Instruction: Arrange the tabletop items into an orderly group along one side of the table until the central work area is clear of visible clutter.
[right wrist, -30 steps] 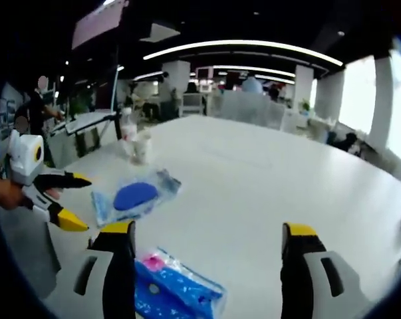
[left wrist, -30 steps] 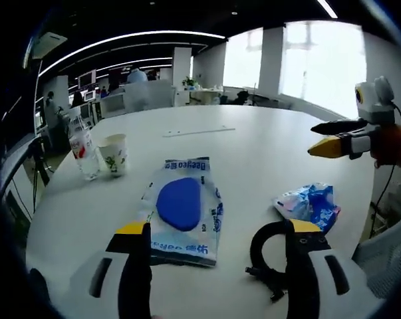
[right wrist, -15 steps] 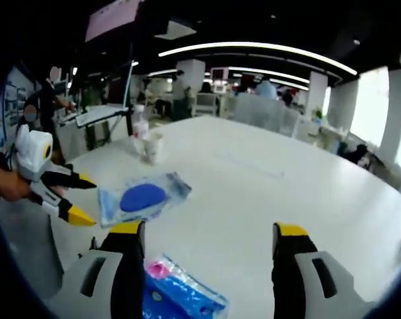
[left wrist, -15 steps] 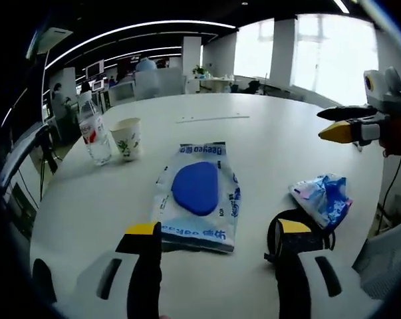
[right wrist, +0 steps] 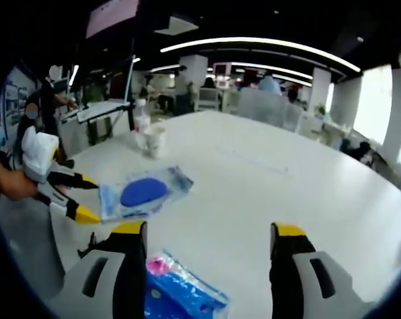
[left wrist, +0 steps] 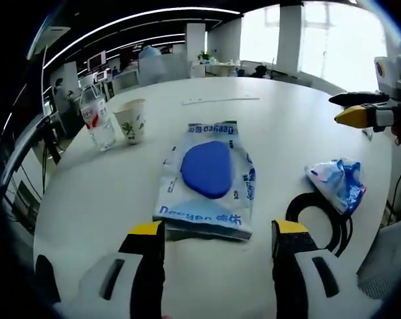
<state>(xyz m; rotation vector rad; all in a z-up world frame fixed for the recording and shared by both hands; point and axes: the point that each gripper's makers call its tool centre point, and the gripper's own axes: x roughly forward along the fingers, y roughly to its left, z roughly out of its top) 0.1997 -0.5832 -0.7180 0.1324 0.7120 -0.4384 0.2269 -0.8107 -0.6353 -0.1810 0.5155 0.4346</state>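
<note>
My left gripper (left wrist: 215, 232) hangs spread, the wipes packet (left wrist: 207, 178) at its twelve o'clock, a black cable loop (left wrist: 320, 219) partly behind its right jaw. My right gripper (right wrist: 205, 232) is spread too, above a blue pouch (right wrist: 180, 296), probably tissues, cut off at seven o'clock.

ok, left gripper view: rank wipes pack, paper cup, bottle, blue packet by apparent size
1. wipes pack, largest, though also the nearest
2. blue packet
3. bottle
4. paper cup, close to the bottle; unsure, both sit farther off

one bottle (left wrist: 97, 119), one cup (left wrist: 133, 121), two packets (left wrist: 208, 178)
</note>
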